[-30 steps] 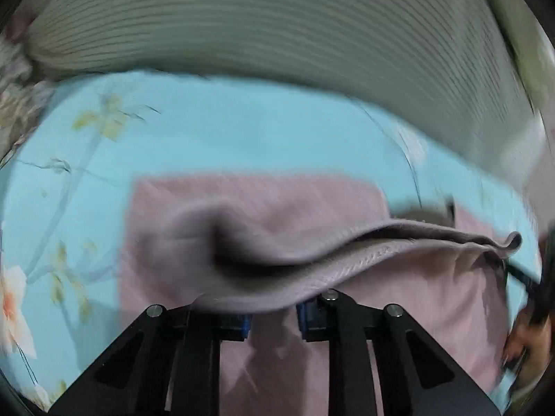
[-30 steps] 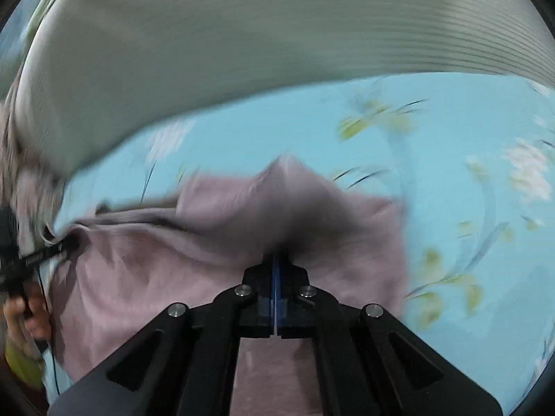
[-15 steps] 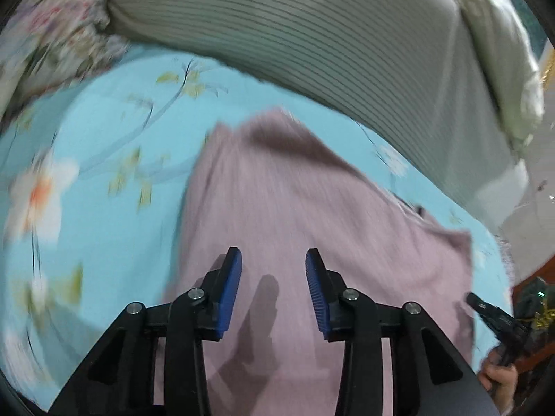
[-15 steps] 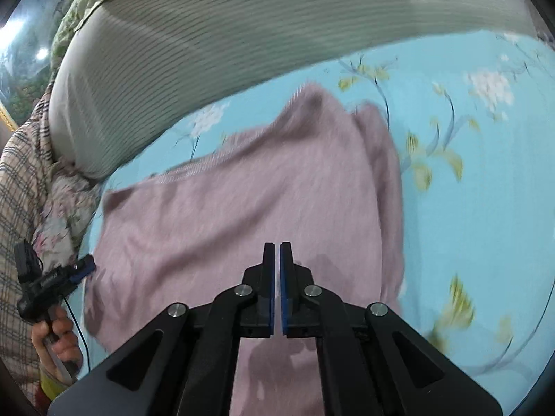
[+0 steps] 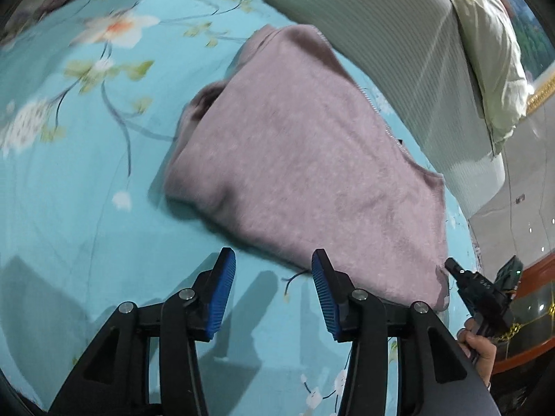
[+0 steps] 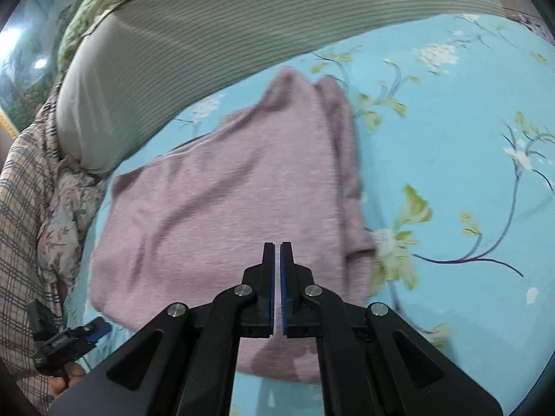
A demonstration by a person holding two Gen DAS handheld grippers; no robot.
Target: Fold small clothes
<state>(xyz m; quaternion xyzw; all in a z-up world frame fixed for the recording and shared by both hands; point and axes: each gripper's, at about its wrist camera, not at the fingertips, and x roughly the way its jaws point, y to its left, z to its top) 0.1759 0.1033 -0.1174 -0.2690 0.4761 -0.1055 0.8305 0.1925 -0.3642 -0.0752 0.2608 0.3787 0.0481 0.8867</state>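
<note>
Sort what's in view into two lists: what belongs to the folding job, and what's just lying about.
Part of the job:
- pink garment, lying folded on the floral sheet
- left gripper, open
- right gripper, shut, empty

Just lying about:
- striped bolster
- plaid cloth
- green pillow

Pink garment: released from both claws, now lying folded on the bed.

Left claw (image 5: 270, 289): one second ago shut on a raised hem; blue pads since spread wide and drawn back off the cloth, over bare sheet (image 5: 86, 208) at the garment's 6 o'clock edge. Right claw (image 6: 277, 287): earlier pinching a lifted fold; now empty, pads nearly together, above the cloth. Pink garment (image 5: 305, 159): formerly held up between the claws; now flat, doubled, both views wider.
</note>
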